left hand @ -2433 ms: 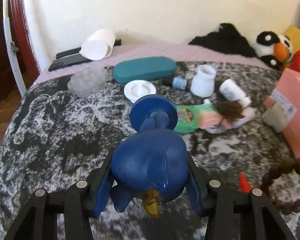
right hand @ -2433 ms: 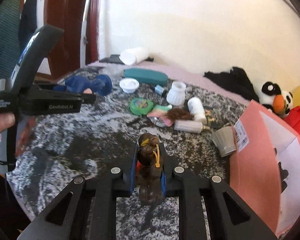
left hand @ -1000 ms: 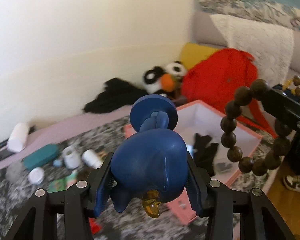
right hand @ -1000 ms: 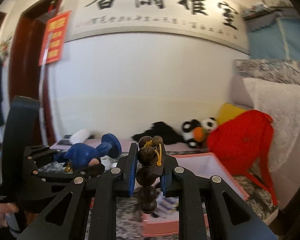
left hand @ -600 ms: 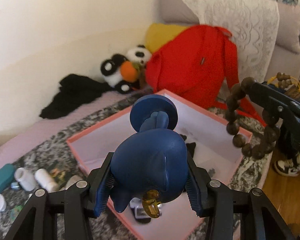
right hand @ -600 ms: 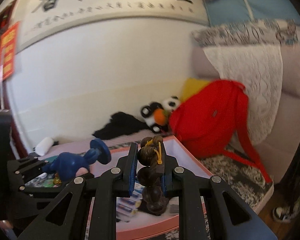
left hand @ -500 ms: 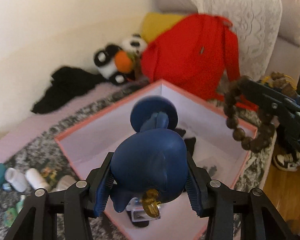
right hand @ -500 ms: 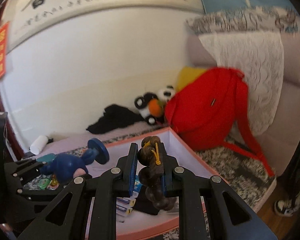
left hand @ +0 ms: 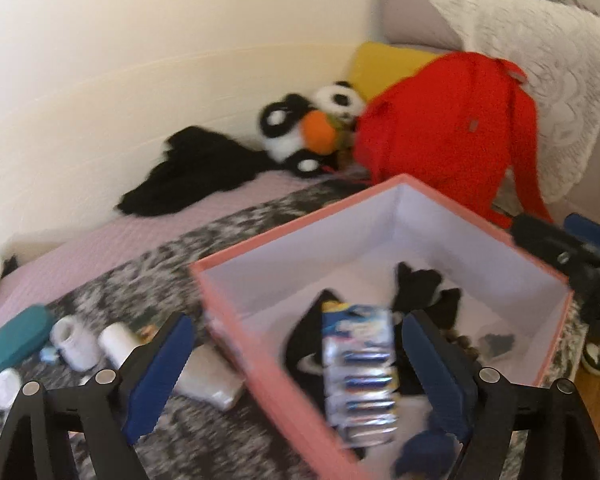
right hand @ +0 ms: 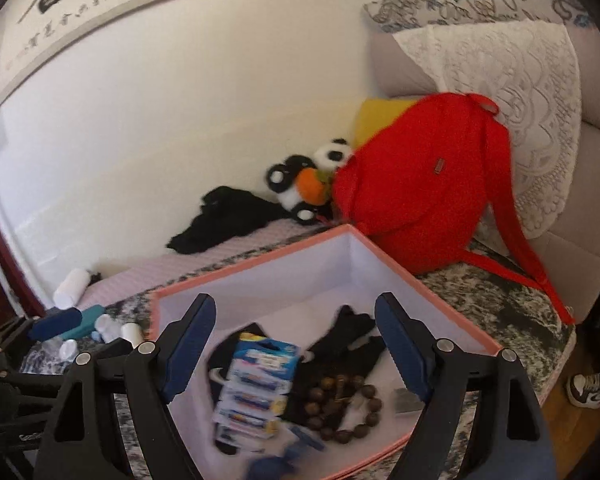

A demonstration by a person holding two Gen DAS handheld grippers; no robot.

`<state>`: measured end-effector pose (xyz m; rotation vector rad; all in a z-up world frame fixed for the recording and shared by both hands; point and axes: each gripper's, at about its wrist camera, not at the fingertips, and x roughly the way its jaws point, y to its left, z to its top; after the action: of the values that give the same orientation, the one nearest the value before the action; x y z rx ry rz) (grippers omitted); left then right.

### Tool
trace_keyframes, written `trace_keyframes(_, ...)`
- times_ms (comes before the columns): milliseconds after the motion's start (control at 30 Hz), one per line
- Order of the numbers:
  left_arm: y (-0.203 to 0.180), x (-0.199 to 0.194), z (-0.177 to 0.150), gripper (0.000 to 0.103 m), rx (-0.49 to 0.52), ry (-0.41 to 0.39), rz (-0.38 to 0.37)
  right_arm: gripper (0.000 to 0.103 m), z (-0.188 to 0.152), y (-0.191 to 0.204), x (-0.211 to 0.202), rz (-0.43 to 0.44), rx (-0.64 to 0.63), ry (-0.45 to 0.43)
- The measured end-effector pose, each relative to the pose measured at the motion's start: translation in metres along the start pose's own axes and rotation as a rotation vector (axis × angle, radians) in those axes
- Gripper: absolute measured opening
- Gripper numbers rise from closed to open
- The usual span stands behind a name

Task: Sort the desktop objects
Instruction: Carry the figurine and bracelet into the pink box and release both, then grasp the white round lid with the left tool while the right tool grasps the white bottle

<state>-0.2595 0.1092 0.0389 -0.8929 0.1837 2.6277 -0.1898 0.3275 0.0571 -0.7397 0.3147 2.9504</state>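
We see the pink box (right hand: 440,304) on the bed; inside it lie a battery pack (right hand: 256,384), a bead bracelet (right hand: 340,408) and a blurred blue toy (right hand: 276,466). Above the box, our left gripper (left hand: 296,364) and right gripper (right hand: 296,348) are opening, nothing between their jaws.

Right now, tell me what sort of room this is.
Probably a living room or bedroom in a home: a sofa with a lace cover, a red backpack and plush toy against the wall, and a calligraphy scroll above.
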Motion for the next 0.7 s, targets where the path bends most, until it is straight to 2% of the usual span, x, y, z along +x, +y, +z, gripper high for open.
trace_keyframes(133, 0.05, -0.023, -0.022, 0.09, -0.065, 0.004, 0.069, 0.086, -0.002, 0.05, -0.004, 0.083, -0.039, -0.016)
trace_keyframes(300, 0.13, -0.044, -0.062, 0.09, -0.166, 0.045, 0.197, 0.086, -0.022, 0.124, 0.01, 0.23, -0.098, 0.04)
trace_keyframes(433, 0.194, -0.056, -0.1, 0.09, -0.253, 0.091, 0.283, 0.086, -0.049, 0.183, 0.029, 0.32, -0.185, 0.109)
trace_keyframes(533, 0.237, -0.057, -0.128, 0.09, -0.301, 0.13, 0.347, 0.086, -0.073, 0.22, 0.049, 0.353, -0.244, 0.174)
trace_keyframes(700, 0.284, -0.041, -0.161, 0.09, -0.365, 0.19, 0.389, 0.086, -0.116, 0.264, 0.093, 0.392, -0.298, 0.312)
